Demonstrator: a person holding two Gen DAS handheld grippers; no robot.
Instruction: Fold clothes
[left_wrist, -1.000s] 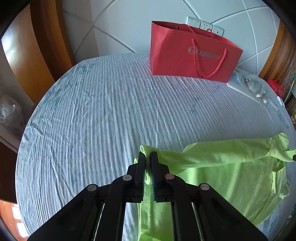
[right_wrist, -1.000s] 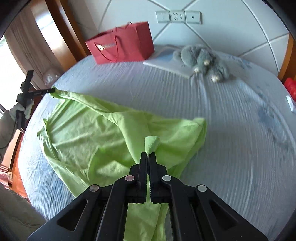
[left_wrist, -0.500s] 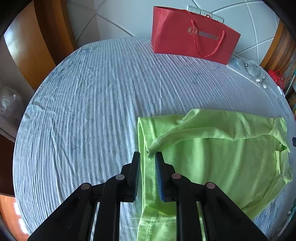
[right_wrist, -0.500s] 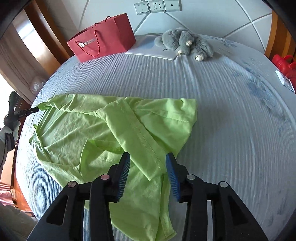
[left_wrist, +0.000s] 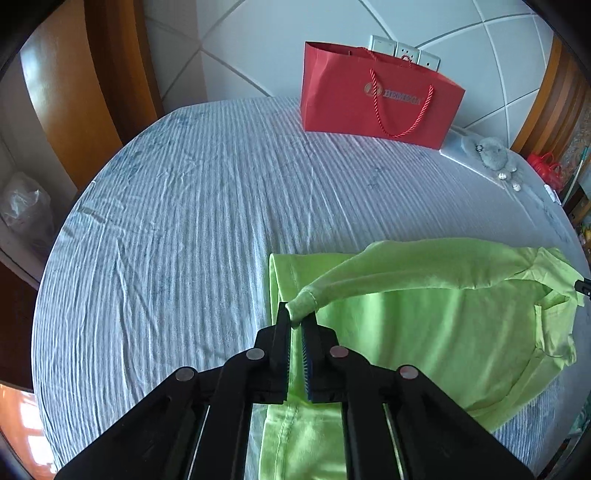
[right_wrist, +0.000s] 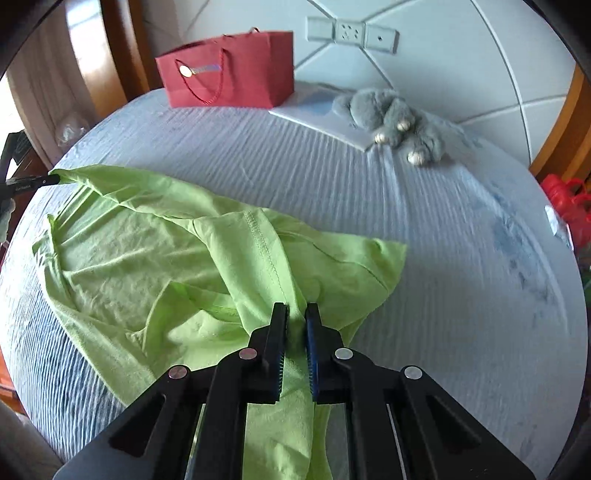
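Observation:
A lime-green shirt (left_wrist: 424, 325) lies partly folded on the striped bed sheet (left_wrist: 184, 229). One long sleeve crosses its body, and the cuff (left_wrist: 301, 306) sits pinched between the tips of my left gripper (left_wrist: 297, 325), which is shut on it. In the right wrist view the shirt (right_wrist: 147, 251) spreads to the left, and a band with a stitched hem (right_wrist: 264, 243) runs down into my right gripper (right_wrist: 295, 321), shut on that fold. At the far left edge of the same view, the left gripper (right_wrist: 33, 181) holds the sleeve end taut.
A red paper bag (left_wrist: 376, 96) stands at the head of the bed. A grey plush toy (right_wrist: 395, 118) lies on a flat white pad (right_wrist: 314, 114) beside it. Wooden panels flank the padded headboard. Bare sheet extends left of the shirt and right of it.
Half a second ago both grippers stood open over the shirt lying flat. Both have now shut on the cloth again: the left on the sleeve cuff, the right on a hemmed fold.

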